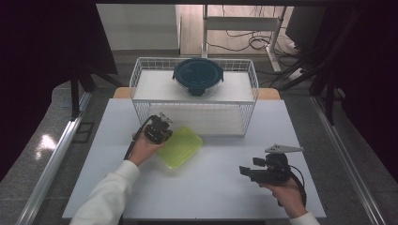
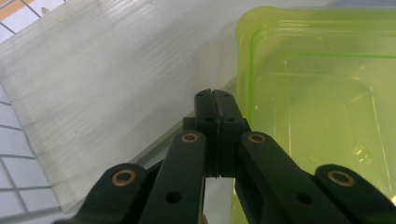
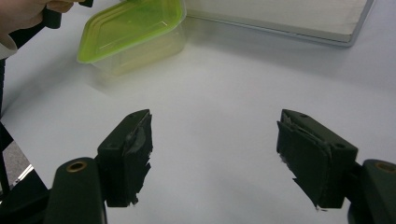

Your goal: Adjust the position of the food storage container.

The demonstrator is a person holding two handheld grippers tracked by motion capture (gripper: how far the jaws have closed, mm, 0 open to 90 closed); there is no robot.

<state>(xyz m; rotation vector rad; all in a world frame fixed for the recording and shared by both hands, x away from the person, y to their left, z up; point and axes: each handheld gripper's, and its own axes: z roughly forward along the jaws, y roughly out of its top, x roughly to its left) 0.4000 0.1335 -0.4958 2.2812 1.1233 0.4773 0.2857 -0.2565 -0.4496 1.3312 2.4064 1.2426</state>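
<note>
Wire basket [image 1: 194, 101] behind green container [image 1: 180, 147]

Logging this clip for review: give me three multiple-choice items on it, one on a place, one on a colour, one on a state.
1. Where is the dark round container?
A. in the wire basket
B. on the table in front of the basket
C. in the right gripper

2. What colour is the lid of the box by the left gripper?
A. red
B. yellow-green
C. white

3. How do the right gripper's jaws stand?
A. closed on the box
B. closed on nothing
C. wide open

Answers: 1 A, the high view shows it inside the basket's wire walls. 2 B, yellow-green in every view. 3 C, the right gripper view shows bare table between the jaws.
</note>
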